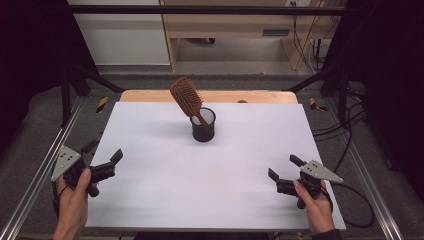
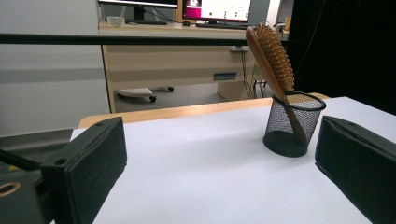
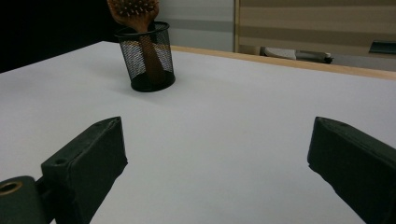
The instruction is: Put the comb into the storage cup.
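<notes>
While both tools sit wide open, either should grip the hairbrush above the mesh cup, lifting straight.

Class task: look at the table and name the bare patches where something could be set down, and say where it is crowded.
The white table top is bare between the left gripper and right gripper, and on both sides of the mesh cup. The one occupied spot is that cup near the far edge, with the wooden hairbrush leaning out of it.
</notes>
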`<state>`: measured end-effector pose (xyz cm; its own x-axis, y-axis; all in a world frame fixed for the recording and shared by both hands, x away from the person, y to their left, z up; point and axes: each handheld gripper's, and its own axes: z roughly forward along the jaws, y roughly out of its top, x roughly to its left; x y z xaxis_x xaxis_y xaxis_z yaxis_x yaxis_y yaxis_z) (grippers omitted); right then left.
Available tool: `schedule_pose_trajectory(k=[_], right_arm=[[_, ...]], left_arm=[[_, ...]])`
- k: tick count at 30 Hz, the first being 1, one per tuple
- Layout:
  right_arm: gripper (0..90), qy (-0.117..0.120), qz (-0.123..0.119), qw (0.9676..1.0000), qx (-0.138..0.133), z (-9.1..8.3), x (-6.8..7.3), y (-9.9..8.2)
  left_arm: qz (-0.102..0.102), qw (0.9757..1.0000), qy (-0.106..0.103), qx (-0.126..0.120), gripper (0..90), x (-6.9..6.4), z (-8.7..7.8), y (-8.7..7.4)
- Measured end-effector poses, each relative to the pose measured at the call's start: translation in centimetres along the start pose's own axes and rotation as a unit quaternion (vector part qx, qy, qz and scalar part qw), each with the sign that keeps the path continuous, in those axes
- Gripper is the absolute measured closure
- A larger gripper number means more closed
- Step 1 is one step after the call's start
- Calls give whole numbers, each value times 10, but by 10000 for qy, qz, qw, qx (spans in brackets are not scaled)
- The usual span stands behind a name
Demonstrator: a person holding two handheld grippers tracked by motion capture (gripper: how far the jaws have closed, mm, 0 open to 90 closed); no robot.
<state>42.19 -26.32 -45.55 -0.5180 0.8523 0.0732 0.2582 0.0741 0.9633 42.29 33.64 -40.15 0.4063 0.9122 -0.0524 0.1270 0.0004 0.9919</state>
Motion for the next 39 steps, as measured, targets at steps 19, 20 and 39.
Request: schedule_pose_trajectory(k=[19,20,39], right_arm=[[41,92,-114,9999,-5,4,4,-3],[40,110,-126,9999,-21,4,4,-3],[35,277,-550,9980,-167,8,17,-2]], left_arm=[[304,9992,-255,-66,21,-24,-4,-19],[289,9992,-265,-80,21,-25,-4,-20],[349,9986,-349,-188,21,-29,-15,-34]])
